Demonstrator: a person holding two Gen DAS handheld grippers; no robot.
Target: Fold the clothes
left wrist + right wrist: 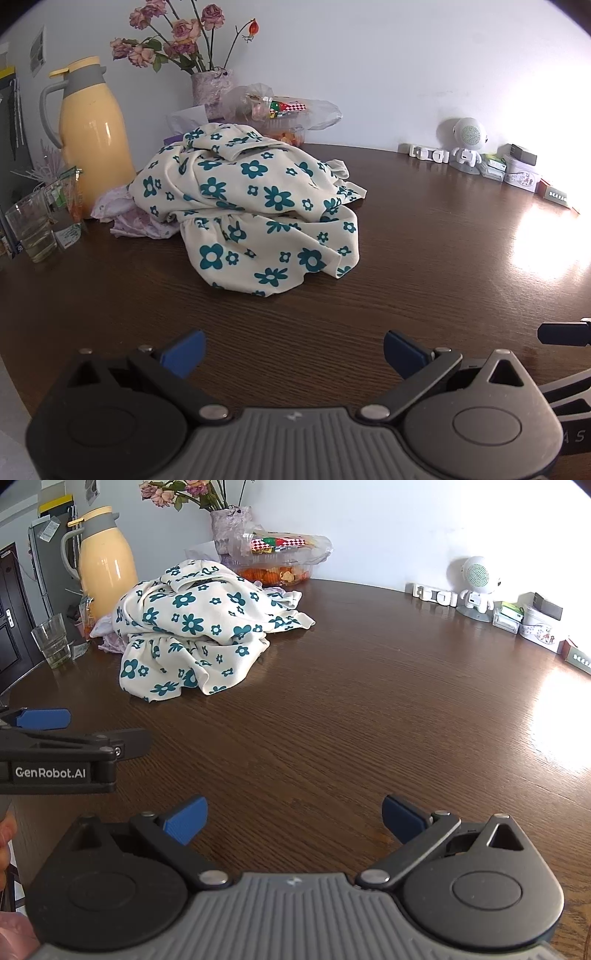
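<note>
Floral garment (255,206) lies crumpled on table (406,258), both grippers' fingers (186,819) spread.

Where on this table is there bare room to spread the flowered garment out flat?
Bare wood runs from the flowered garment toward both grippers and right to the white speaker figure and small boxes. The back left is crowded: yellow jug, glass, vase, food container.

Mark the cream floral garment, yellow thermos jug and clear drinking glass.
cream garment with teal flowers (255,206), left wrist view, middle of the crumpled pile
yellow thermos jug with grey lid (96,147), left wrist view, body
clear drinking glass (51,640), right wrist view, side wall
</note>
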